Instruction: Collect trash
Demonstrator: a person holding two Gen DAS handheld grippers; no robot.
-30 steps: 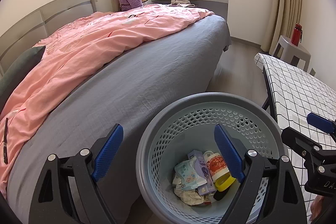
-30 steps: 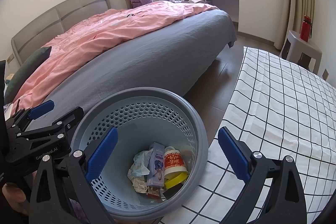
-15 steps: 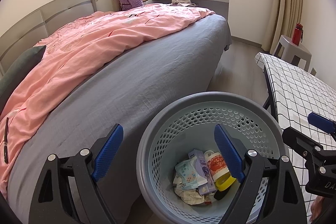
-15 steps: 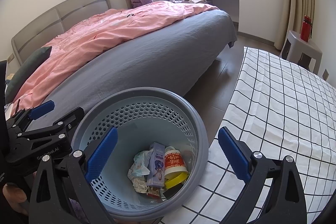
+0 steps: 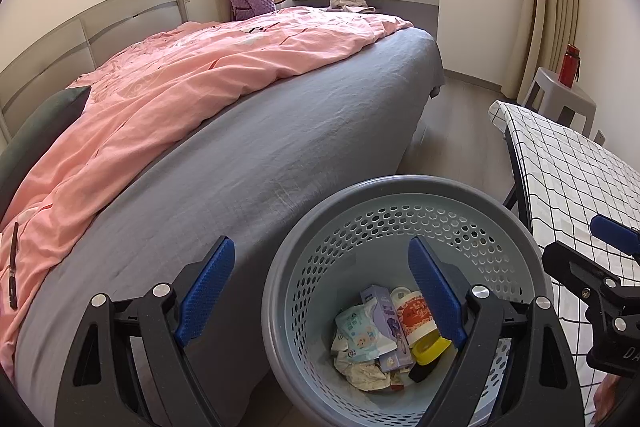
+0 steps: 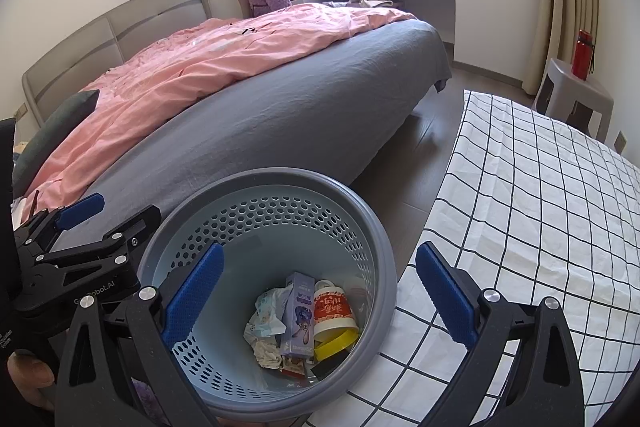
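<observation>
A grey perforated trash basket (image 5: 404,187) stands on the floor between the bed and the table; it also shows in the right wrist view (image 6: 280,177). Inside lie trash items: a red-and-white cup (image 6: 334,309), a purple carton (image 6: 298,311), crumpled wrappers (image 5: 360,331) and a yellow lid (image 5: 430,345). My left gripper (image 5: 322,289) is open and empty above the basket's left rim. My right gripper (image 6: 320,293) is open and empty above the basket's right side. Each gripper shows at the edge of the other's view.
A bed with a grey sheet (image 5: 260,167) and pink duvet (image 5: 180,79) lies to the left. A table with a checked cloth (image 6: 540,195) is to the right. A grey stool (image 6: 576,95) with a red bottle (image 6: 582,55) stands at the far right.
</observation>
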